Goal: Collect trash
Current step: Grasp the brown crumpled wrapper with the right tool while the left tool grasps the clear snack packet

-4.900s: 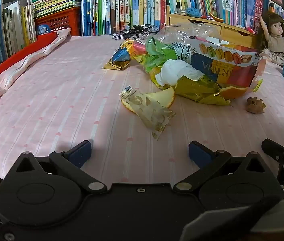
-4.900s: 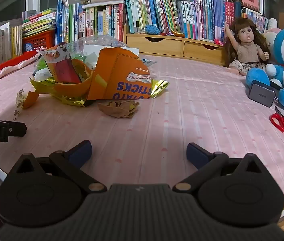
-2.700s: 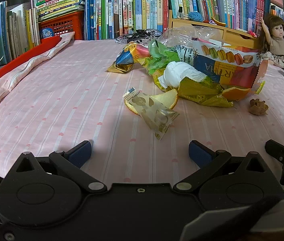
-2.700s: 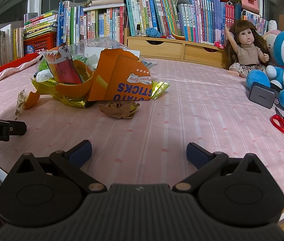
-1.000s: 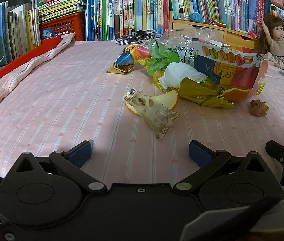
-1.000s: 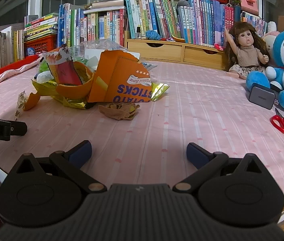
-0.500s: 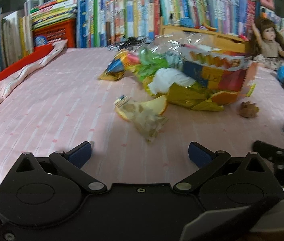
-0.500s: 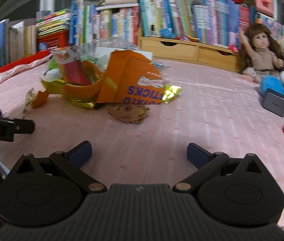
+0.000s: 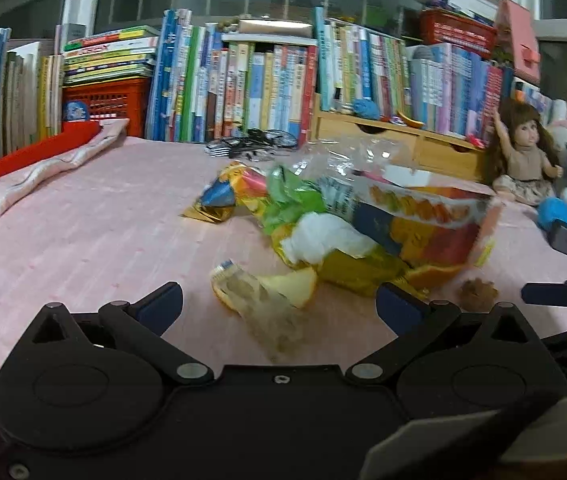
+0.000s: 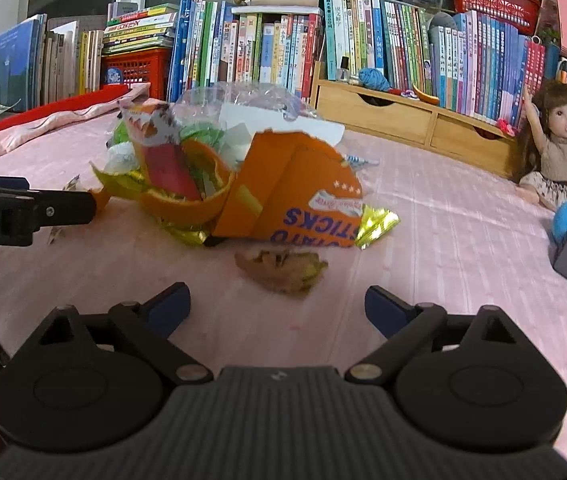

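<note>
On the pink bedspread: the rubbish heap point(image 9: 363, 224) sits mid-cover point(image 9: 95, 224), and I see nothing lifted from it yet.
Right tongs: my right gripper point(image 10: 277, 304) has jaws spread wide; they have just been closing a little, with only bare cover between the pads.
Nearest to right tongs: the crumpled brown paper wad point(image 10: 281, 266) lies just ahead of the fingertips, apart from them, in front of the torn orange potato-sticks carton point(image 10: 295, 196).
Left tongs: my left gripper point(image 9: 279, 304) is spread wide and holds nothing; the clear crinkled snack wrapper point(image 9: 263, 312) and the pale orange-peel wedge point(image 9: 291, 284) lie between its tips, and I see no pad pressing on them.
What changed: both views now sit closer to the heap than a second ago, and both are blurred.
Against the earliest frame: the wrapper lay well ahead of the left tips; now it lies between them. The heap itself looks undisturbed.
Meaning for the task: I judge this the approach to a first pick, with all collecting left to do.
</note>
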Demonstrator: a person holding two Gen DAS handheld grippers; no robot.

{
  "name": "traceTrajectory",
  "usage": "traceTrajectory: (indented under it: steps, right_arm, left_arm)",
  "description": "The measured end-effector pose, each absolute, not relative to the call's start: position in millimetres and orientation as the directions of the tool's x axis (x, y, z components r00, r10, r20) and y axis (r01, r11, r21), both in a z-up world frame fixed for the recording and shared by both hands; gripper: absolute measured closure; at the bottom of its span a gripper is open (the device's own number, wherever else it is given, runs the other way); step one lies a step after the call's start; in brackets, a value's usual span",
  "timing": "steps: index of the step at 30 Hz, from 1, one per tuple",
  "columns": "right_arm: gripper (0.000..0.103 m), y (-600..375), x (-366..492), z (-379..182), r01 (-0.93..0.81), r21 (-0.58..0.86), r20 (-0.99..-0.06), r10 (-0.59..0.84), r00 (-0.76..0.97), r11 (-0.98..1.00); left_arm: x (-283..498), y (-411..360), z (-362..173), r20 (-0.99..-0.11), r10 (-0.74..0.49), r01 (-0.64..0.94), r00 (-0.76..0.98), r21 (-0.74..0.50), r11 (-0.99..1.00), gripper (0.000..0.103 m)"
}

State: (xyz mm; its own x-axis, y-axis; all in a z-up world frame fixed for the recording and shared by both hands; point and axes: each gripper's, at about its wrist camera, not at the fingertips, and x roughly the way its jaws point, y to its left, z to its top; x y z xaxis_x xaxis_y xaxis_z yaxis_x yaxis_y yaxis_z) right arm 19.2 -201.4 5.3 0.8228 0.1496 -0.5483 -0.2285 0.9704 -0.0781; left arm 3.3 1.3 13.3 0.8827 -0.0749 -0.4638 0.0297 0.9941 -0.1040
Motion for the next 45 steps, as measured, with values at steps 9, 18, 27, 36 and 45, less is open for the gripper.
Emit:
traceTrajectory:
  steps: [9,18,27,36,45]
  right_arm:
    - [0.018,-211,29,11,-0.180,-0.027,-0.505,0.142,0.852,0.983]
    - [0.033,-210,44,7,-0.182,0.001,-0.552,0.152,0.820,0.983]
    - [0.072,-198,26,4,-0.195,-0.022,-0.535,0.153,0.831,0.981]
    - [0.081,-200,-4,14,-0.201,0.014,-0.494,0.181,0.850,0.980]
    - [0.082,-199,-52,17,-0.227,0.115,-0.489,0.254,0.835,0.967]
  left_arm:
    - [3,21,5,-0.502,-0.074,-0.030,0.862,-0.196,0.980,0.043]
    - [4,15,2,-0.511,-0.067,-0.028,0.857,-0.176,0.984,0.076]
    - [-21,13,13,-0.470,-0.033,-0.047,0.882,-0.158,0.986,0.079]
    - [-45,13,29,-0.463,-0.043,-0.033,0.885,-0.154,0.988,0.079]
    - [-75,18,38,-0.496,-0.113,0.016,0.861,-0.196,0.980,0.079]
